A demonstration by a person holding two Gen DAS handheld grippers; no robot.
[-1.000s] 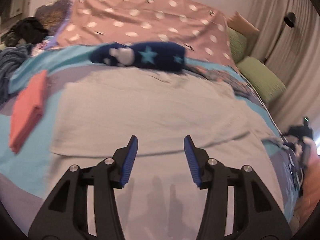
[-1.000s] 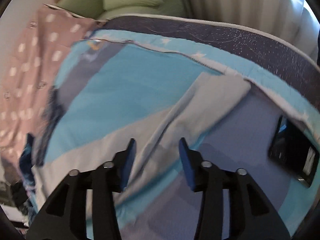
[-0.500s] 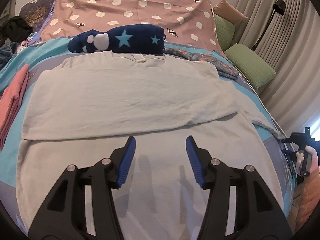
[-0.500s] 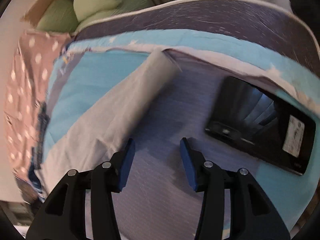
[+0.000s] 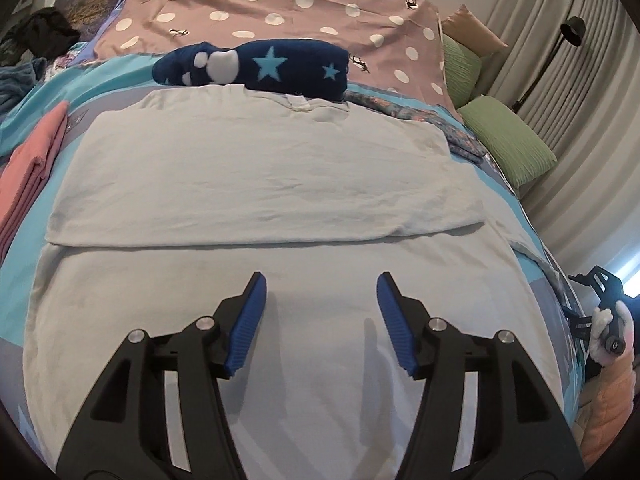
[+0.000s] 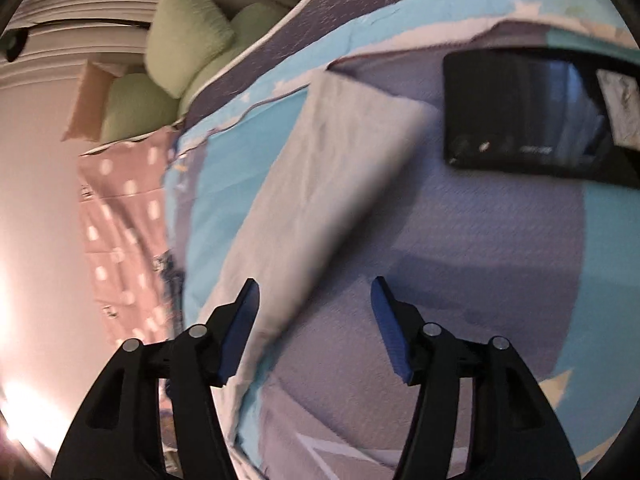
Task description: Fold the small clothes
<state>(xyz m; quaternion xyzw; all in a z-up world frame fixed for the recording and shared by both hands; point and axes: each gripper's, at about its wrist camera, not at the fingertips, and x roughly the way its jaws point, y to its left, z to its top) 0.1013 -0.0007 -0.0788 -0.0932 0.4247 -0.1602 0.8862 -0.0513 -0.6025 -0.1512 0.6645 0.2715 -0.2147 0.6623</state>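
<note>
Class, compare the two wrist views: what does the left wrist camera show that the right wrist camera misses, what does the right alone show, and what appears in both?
Only the left wrist view shows the folded pink cloth, the navy star-print bundle, the floor lamp and the right gripper from outside. Only the right wrist view shows the black phone-like device lying on the bedspread. Both show the pale grey T-shirt, the dotted pink sheet and the green pillows. Both grippers' jaws are opening, with nothing gripped.
</note>
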